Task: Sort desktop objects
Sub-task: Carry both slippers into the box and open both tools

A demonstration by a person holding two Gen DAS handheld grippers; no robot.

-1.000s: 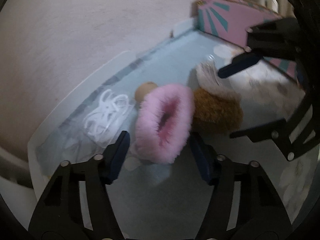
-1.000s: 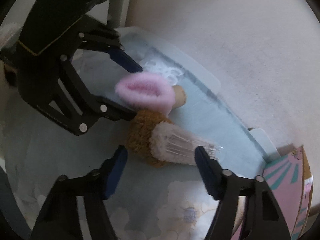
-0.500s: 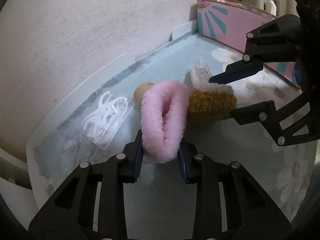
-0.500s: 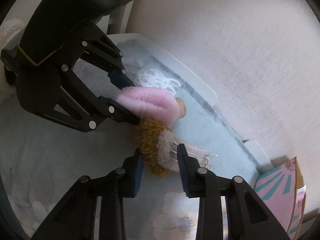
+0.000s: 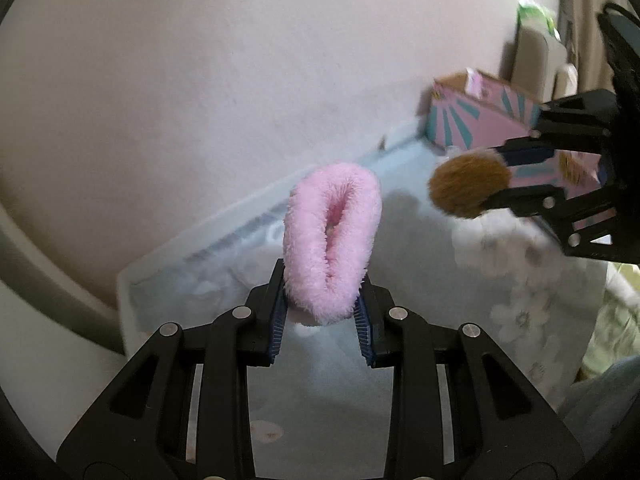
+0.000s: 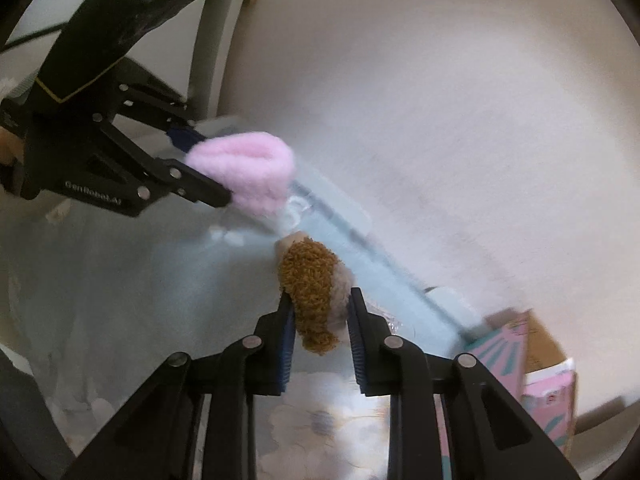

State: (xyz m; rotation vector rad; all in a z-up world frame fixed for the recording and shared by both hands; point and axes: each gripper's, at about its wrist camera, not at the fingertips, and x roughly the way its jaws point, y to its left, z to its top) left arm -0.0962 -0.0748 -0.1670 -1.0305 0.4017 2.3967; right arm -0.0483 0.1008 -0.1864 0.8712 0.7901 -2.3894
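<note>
My left gripper point(image 5: 322, 304) is shut on a fluffy pink scrunchie point(image 5: 332, 240) and holds it up above the table. It also shows in the right wrist view point(image 6: 244, 172) at the left gripper's tips. My right gripper point(image 6: 320, 320) is shut on a brown and cream fluffy hair clip point(image 6: 314, 288), lifted off the table. In the left wrist view the brown clip point(image 5: 468, 188) sits in the right gripper's jaws at the right.
A pale blue floral tablecloth point(image 5: 320, 392) covers the table, against a pinkish wall point(image 5: 200, 80). A pink and teal cardboard box point(image 5: 480, 116) stands at the far right; it also shows in the right wrist view point(image 6: 536, 380). A clear packet point(image 6: 294, 210) lies near the wall.
Both grippers have lifted off the table, the left with the pink scrunchie and the right with the brown clip. The two items have come apart.
</note>
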